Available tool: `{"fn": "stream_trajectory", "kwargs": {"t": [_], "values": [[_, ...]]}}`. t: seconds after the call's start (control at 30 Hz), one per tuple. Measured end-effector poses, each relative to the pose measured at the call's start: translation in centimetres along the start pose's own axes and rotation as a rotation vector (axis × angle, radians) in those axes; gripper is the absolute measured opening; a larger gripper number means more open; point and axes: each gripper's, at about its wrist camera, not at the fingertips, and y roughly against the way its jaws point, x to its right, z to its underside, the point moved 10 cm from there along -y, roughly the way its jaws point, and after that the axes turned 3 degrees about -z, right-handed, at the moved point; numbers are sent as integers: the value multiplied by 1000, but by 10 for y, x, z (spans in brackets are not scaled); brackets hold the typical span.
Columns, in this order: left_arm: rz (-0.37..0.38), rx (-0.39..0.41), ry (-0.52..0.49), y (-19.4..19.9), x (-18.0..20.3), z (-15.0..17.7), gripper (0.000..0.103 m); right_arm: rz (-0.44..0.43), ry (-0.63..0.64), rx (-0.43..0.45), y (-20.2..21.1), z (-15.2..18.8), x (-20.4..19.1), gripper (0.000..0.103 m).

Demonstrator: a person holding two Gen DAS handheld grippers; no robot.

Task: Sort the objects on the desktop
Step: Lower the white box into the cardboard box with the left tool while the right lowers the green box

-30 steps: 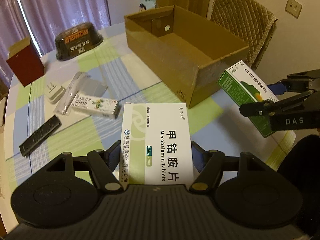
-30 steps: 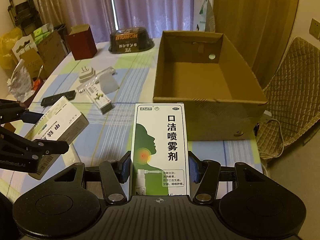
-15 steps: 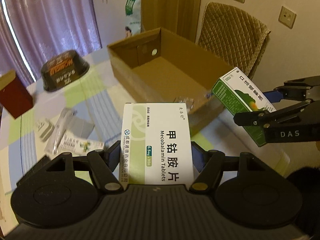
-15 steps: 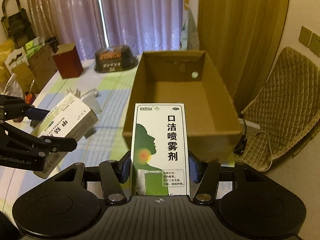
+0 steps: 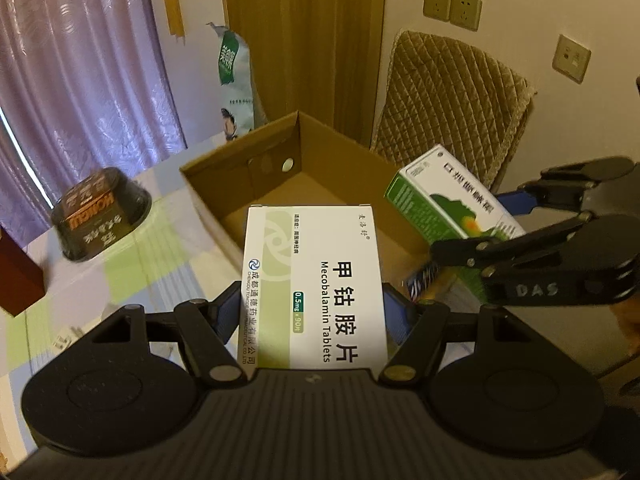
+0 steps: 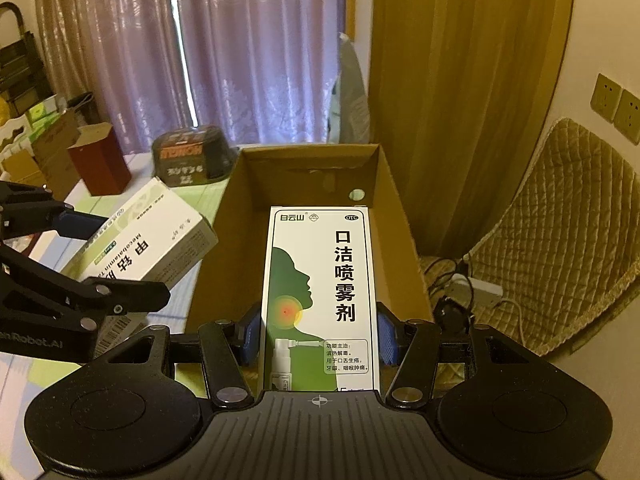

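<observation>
My left gripper [image 5: 314, 312] is shut on a white Mecobalamin tablet box [image 5: 316, 276], held above the near edge of the open cardboard box [image 5: 240, 184]. My right gripper [image 6: 318, 336] is shut on a green-and-white mouth spray box [image 6: 320, 292], held over the same cardboard box [image 6: 304, 172]. In the left wrist view the spray box [image 5: 448, 204] hangs at the right over the carton's near right corner. From the right wrist the tablet box [image 6: 152, 240] shows at the left, beside the carton's left wall. The carton's floor looks bare where visible.
A dark noodle bowl [image 5: 100, 216] and a dark red box [image 6: 100, 164] stand on the checked tablecloth [image 5: 152, 264] left of the carton. A quilted chair [image 5: 452, 104] stands behind it to the right. A power strip with cables [image 6: 476, 288] lies on the floor.
Both grippers have risen and moved forward with their boxes, from in front of the carton to above its near edge. The small items on the table have dropped out of view.
</observation>
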Motion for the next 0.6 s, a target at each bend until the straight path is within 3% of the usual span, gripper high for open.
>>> {"fn": "stream_trajectory", "kwargs": {"t": [0.3,0.6], "values": [[12,3,-5,-47,2,-32,67,-14,-52,-31,-41,-7,28,55],[7,-21,-31,-89,-1,-31,67,-11,-68,-69,-76,5,40,55]]}}
